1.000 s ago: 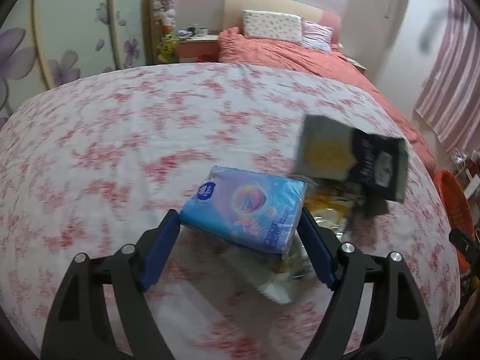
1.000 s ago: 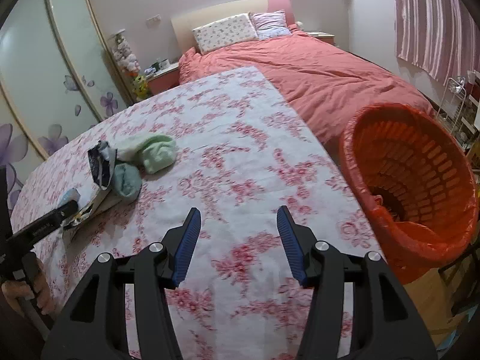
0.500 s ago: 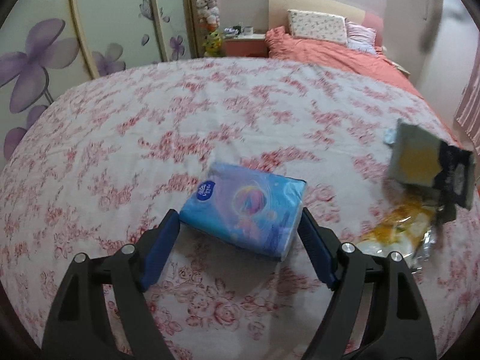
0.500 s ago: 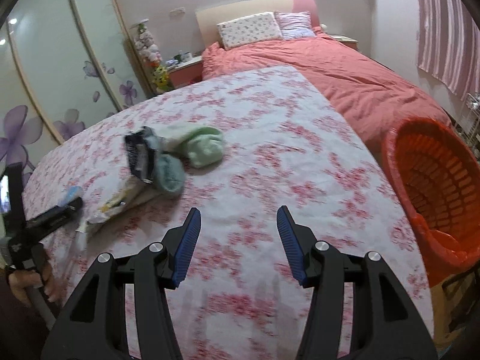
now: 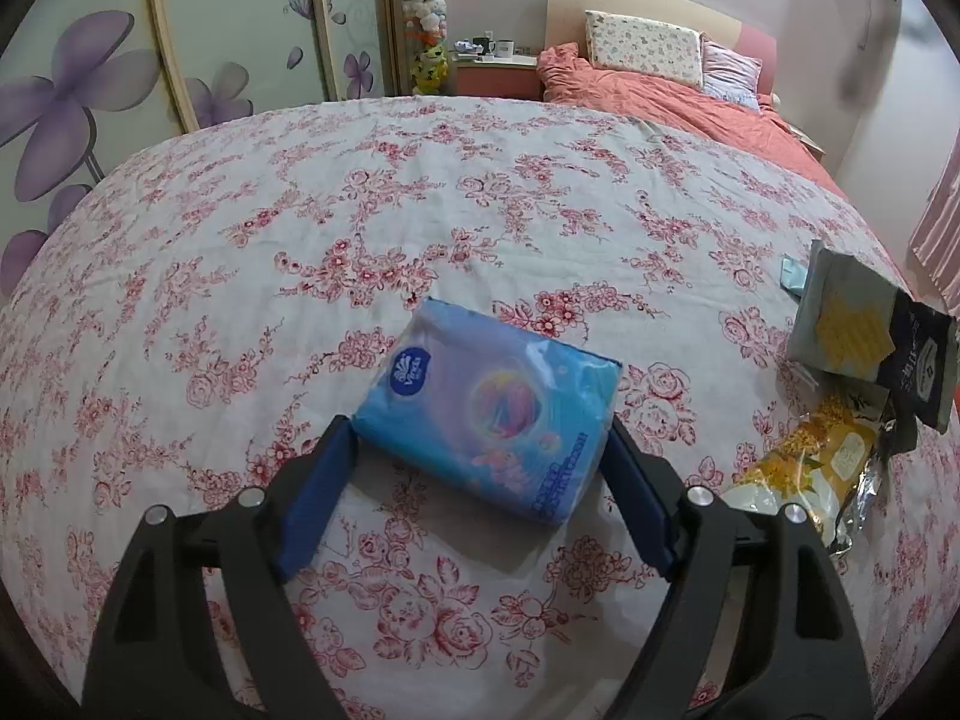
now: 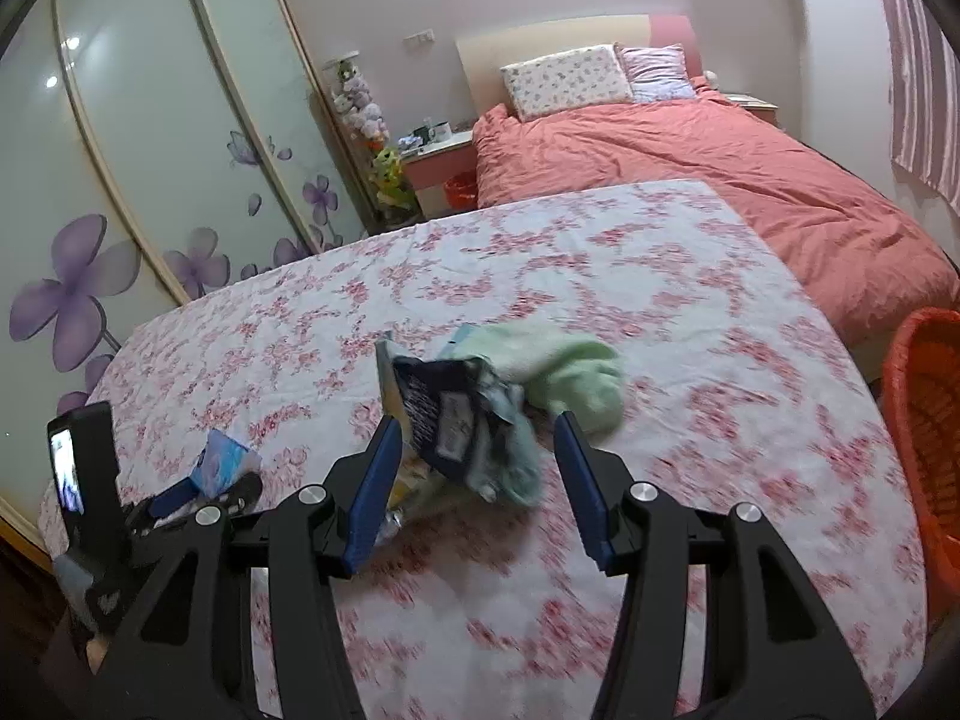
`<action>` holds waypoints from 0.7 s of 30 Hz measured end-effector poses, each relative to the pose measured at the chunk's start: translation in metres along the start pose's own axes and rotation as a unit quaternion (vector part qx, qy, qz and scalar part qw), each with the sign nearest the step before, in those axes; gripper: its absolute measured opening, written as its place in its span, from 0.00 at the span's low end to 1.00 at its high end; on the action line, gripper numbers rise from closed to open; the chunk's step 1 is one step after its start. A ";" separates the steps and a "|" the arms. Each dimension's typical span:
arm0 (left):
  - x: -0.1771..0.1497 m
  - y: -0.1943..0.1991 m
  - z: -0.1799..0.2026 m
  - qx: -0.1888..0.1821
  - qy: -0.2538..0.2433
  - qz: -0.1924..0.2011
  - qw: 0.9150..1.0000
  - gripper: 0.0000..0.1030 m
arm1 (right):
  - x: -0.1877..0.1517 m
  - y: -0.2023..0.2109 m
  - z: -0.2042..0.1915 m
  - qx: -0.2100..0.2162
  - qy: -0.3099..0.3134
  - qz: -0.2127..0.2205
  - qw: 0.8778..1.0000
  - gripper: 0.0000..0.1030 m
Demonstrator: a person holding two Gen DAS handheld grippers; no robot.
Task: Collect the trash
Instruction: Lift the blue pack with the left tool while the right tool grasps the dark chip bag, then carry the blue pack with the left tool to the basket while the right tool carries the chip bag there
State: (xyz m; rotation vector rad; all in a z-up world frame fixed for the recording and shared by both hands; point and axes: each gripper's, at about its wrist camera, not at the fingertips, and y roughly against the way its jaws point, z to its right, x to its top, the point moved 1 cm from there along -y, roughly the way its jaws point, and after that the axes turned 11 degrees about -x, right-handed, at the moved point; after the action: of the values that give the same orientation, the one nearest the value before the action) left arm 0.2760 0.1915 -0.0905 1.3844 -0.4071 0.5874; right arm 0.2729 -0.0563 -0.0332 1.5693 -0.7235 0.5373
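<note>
My left gripper is shut on a blue tissue pack, held just above the floral tablecloth; the pack also shows in the right wrist view. To its right lie a dark snack bag and a yellow wrapper. My right gripper is open, its fingers on either side of the dark snack bag in the trash pile. A mint green cloth and a teal cloth lie in the pile.
An orange basket stands past the table's right edge. A bed with a coral quilt lies behind the table. Wardrobe doors with purple flowers stand at the left, a nightstand beyond.
My left gripper has carried the tissue pack left, away from the wrappers. My right gripper has swung left from the basket and closed in on the trash pile.
</note>
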 end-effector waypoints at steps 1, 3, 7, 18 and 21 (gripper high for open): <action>0.000 0.000 0.000 0.000 0.000 0.000 1.000 0.77 | 0.002 -0.005 -0.004 -0.003 0.002 -0.002 1.000 0.52; -0.001 0.000 0.001 -0.001 0.001 0.000 1.000 0.77 | 0.004 -0.013 -0.010 -0.003 0.007 -0.007 1.000 0.52; -0.001 0.000 0.002 -0.002 0.001 0.000 1.000 0.77 | 0.001 -0.022 -0.019 -0.006 0.027 -0.016 0.999 0.33; -0.001 0.000 0.001 -0.002 0.001 0.000 1.000 0.77 | -0.010 -0.009 -0.021 0.019 0.040 0.000 0.999 0.05; -0.001 0.000 0.001 -0.002 0.001 0.000 1.000 0.77 | -0.006 0.004 -0.014 0.017 0.025 0.024 0.999 0.03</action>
State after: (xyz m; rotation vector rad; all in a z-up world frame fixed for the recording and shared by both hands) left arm 0.2756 0.1903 -0.0913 1.3804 -0.4059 0.5883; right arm 0.2669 -0.0418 -0.0327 1.5682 -0.7175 0.6253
